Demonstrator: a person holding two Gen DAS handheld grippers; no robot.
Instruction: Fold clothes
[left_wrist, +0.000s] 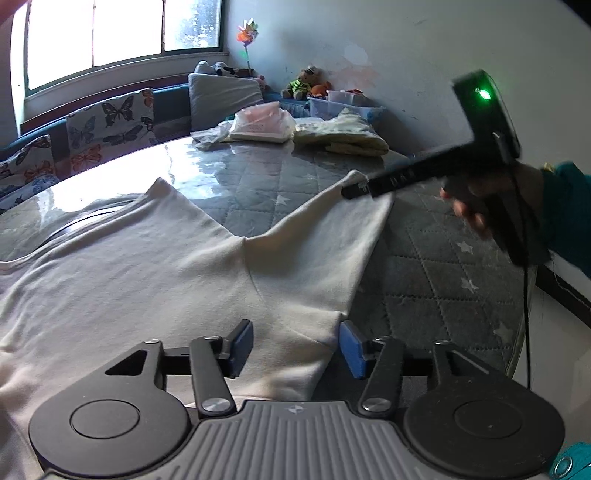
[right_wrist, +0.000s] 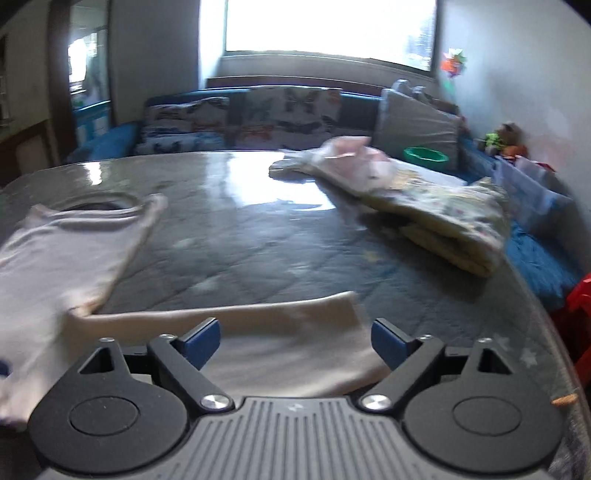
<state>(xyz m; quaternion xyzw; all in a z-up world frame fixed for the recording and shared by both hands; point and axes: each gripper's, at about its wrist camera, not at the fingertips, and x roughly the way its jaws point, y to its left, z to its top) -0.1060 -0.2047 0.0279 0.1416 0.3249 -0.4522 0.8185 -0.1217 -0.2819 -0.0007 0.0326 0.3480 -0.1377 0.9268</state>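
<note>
A white long-sleeved shirt (left_wrist: 147, 266) lies flat on the grey quilted mattress (left_wrist: 424, 266), its neckline (right_wrist: 99, 203) to the left. My left gripper (left_wrist: 297, 347) hovers over the shirt's lower corner; its blue pads (left_wrist: 242, 345) stand apart, with cloth beneath them and nothing pinched. One sleeve (right_wrist: 288, 332) stretches out to the right. My right gripper (right_wrist: 295, 341) is over that sleeve with its jaws wide and not touching the fabric. In the left wrist view the right gripper (left_wrist: 351, 191) sits at the sleeve's cuff, held by a hand in a teal sleeve (left_wrist: 565, 214).
Folded clothes sit at the mattress's far side: a pink pile (left_wrist: 262, 123) and a yellowish patterned bundle (right_wrist: 443, 221). Butterfly cushions (left_wrist: 110, 118), a grey cushion (left_wrist: 221, 99), a plastic box (left_wrist: 343, 105) and soft toys (left_wrist: 303, 86) line the back. The wall runs along the right.
</note>
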